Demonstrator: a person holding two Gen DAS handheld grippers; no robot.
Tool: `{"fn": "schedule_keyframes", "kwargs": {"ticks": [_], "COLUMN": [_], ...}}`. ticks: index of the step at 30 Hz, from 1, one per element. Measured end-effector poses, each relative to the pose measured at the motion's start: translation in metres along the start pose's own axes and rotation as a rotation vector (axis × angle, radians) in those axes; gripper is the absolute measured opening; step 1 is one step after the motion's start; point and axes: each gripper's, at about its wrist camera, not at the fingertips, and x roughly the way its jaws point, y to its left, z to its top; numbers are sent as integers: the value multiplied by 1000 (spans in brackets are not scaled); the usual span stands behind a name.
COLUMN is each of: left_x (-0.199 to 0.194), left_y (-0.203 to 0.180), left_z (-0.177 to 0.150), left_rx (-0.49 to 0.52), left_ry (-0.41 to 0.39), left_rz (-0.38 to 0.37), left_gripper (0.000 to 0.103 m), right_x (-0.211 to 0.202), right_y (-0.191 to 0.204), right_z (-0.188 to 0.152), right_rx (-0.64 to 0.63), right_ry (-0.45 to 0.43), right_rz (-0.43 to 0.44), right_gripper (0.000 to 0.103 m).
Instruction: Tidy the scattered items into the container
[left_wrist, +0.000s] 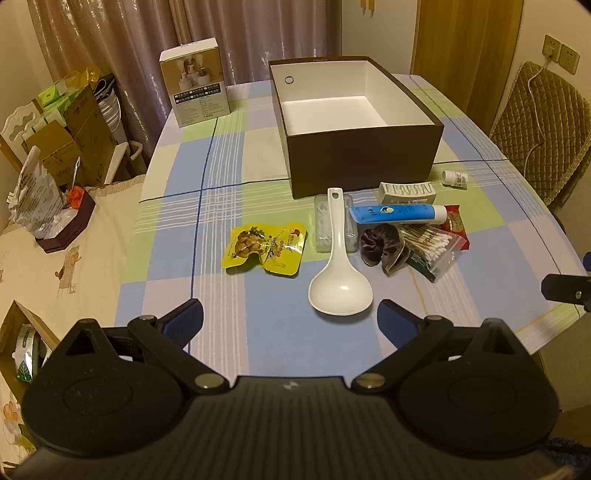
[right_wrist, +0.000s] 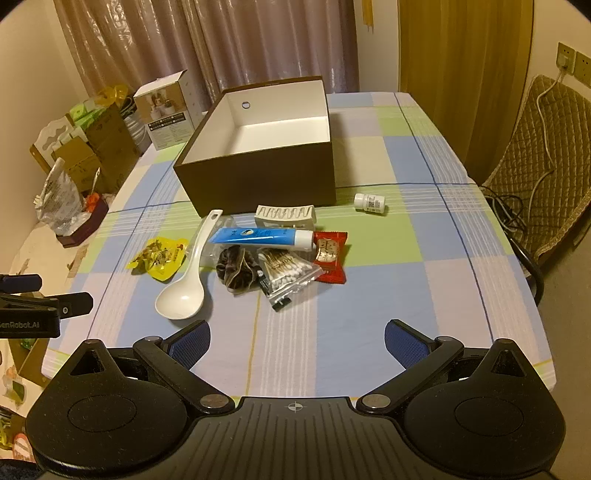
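Brown cardboard box (left_wrist: 364, 162) stands empty at twelve o'clock of the white ladle (left_wrist: 339, 271), both grippers (left_wrist: 290, 321) (right_wrist: 297, 341) spread, holding nothing.

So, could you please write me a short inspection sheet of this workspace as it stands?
Surface: table under a checked cloth.
Job's things: brown box holds nothing; white spoon, yellow snack pouch, blue tube, dark scrunchie, cotton swabs bag, red packet, soap dish, small white bottle lie outside it.
Clutter: product carton beside the box.
Grippers: left tool open; right tool open; neither holds anything.
Cables: cord over the chair.
Surroundings: curtains; cardboard boxes.
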Motion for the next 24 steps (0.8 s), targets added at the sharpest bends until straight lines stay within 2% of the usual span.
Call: {"fn": "schedule_keyframes", "kwargs": {"ticks": [17,24], "left_x": [-2,-1], "left_y": [-6,2], "left_z": [-5,-8], "left_rx": [-18,-39], "left_ry": [7,26], "left_rz": [6,-4], "left_gripper": [99,100], "right_x": [0,5], "right_y": [-4,-6], "right_z": [-1,-3], "right_rx": [-3,12], "right_ry": [-1,0], "right_rz": [24,86], "right_gripper": [103,103]}}
